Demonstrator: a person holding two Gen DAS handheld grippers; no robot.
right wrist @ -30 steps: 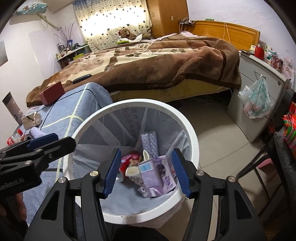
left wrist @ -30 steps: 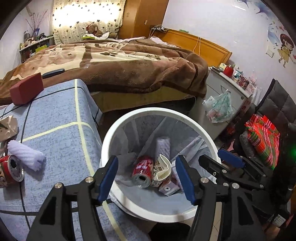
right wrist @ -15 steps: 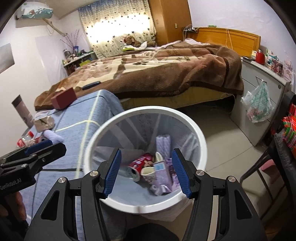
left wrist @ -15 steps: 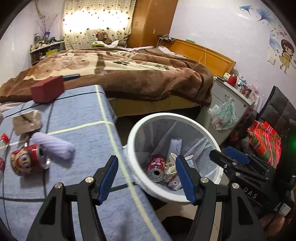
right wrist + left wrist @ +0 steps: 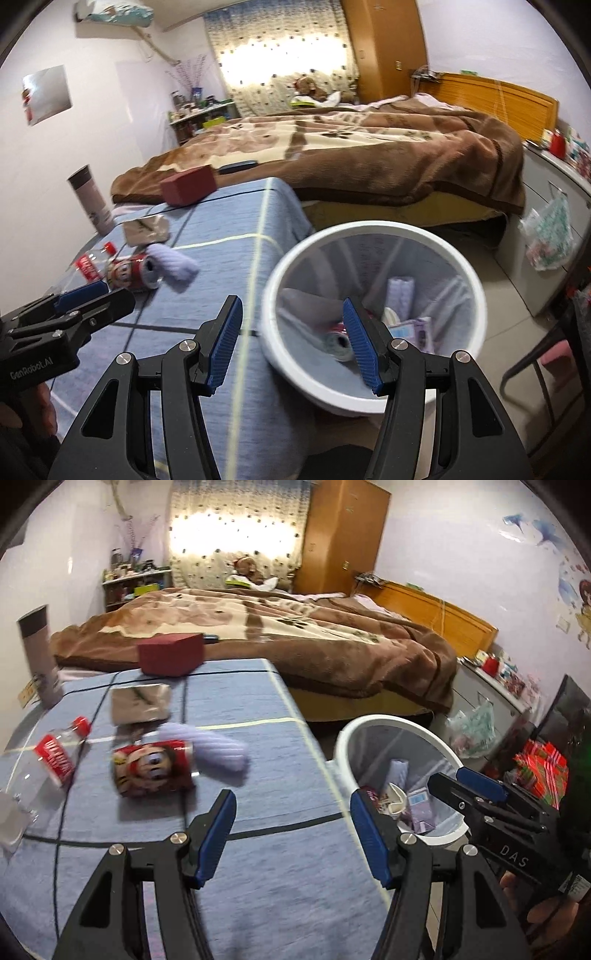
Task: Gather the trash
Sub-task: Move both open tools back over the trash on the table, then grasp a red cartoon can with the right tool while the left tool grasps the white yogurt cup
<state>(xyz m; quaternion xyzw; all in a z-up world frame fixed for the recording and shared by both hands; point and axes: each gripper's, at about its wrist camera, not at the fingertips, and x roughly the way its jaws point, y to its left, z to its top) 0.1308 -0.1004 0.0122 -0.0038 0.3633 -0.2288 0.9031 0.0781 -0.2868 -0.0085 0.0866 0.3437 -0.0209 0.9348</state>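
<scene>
A white trash bin [image 5: 397, 725] [image 5: 369, 229] stands beside the blue table [image 5: 258, 867] [image 5: 229, 229], holding a red can, cartons and wrappers. On the table lie a red cartoon can [image 5: 153, 771] [image 5: 127, 275], a lilac wrapper roll [image 5: 218, 747] [image 5: 173, 267], a crushed brown carton [image 5: 140, 703] [image 5: 146, 230] and a clear bottle with a red label [image 5: 51, 764] [image 5: 88, 264]. My left gripper [image 5: 291, 834] hangs open over the table's right edge, empty. My right gripper [image 5: 291, 341] is open and empty above the bin's left rim.
A dark red box [image 5: 171, 659] [image 5: 188, 188] and a tall grey tumbler [image 5: 38, 657] [image 5: 92, 205] stand at the table's far side. Behind is a bed with a brown blanket [image 5: 295, 635]. A plastic bag [image 5: 550, 236] hangs on a cabinet at right.
Both grippers have swung left, away from over the bin toward the table. The table trash now fills the left view's left side. Both stayed open and empty.
</scene>
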